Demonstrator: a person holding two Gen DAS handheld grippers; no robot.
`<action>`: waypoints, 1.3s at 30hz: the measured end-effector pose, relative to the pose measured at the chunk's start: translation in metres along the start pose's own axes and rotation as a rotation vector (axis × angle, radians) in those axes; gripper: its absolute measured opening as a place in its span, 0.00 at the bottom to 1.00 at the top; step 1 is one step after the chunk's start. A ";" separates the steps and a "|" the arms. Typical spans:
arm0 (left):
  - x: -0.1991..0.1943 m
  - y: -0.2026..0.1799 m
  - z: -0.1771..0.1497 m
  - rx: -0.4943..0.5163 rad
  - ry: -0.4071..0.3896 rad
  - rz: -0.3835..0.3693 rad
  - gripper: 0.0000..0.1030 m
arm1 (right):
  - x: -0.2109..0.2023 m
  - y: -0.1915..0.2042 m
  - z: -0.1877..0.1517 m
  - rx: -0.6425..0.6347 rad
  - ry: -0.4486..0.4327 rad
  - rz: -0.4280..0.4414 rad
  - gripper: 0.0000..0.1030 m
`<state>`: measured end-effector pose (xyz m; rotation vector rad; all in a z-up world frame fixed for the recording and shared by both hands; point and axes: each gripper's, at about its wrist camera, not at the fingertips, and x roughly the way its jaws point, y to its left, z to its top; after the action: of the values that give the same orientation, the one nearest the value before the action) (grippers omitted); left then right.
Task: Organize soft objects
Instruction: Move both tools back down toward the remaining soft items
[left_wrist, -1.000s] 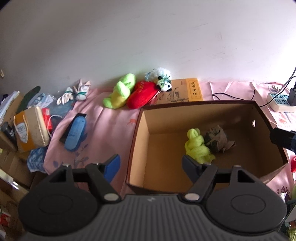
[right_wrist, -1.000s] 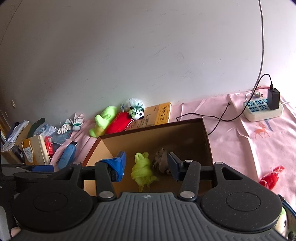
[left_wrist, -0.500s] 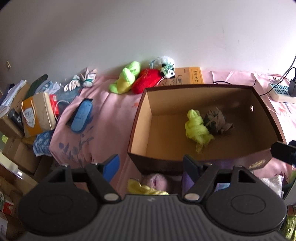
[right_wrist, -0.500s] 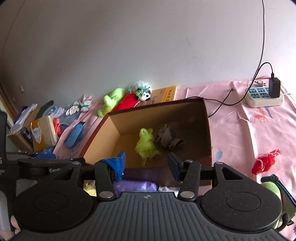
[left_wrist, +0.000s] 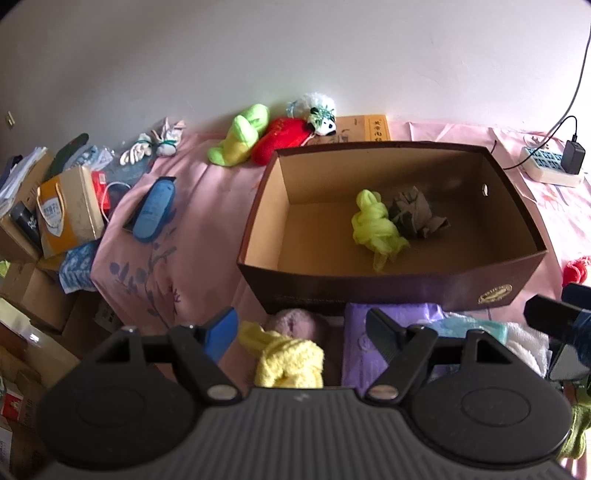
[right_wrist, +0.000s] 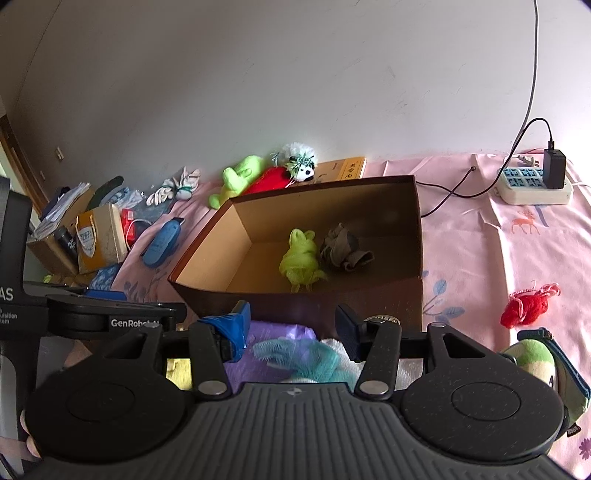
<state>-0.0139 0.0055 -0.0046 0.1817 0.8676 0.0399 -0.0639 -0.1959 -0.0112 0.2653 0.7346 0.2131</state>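
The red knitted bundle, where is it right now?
In the right wrist view the red knitted bundle lies on the pink sheet, right of the cardboard box, apart from it.

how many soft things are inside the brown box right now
2. A lime-green knotted cloth lies near the middle of the box floor, and a grey-brown crumpled cloth sits touching its right side. The near wall hides a strip of floor, so something small could be missed.

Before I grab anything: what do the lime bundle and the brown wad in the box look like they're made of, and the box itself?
Lime bundle: thin, slightly sheer fabric, matte, knotted into soft folds. Brown wad: thin knit, possibly a stocking or sock, crumpled, dull. Box: stiff cardboard, plain tan inside, dark smooth outside with a gold seal.
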 end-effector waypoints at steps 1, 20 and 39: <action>0.000 -0.001 -0.001 0.001 0.002 -0.001 0.76 | 0.000 0.001 -0.001 -0.006 0.004 0.001 0.34; 0.001 0.006 -0.035 0.027 0.045 -0.087 0.76 | 0.000 0.004 -0.039 -0.087 0.079 0.014 0.34; 0.016 0.045 -0.047 0.023 0.082 -0.088 0.76 | 0.004 0.009 -0.054 -0.055 0.116 -0.025 0.34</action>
<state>-0.0380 0.0580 -0.0384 0.1640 0.9570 -0.0448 -0.0991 -0.1774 -0.0497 0.1924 0.8456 0.2265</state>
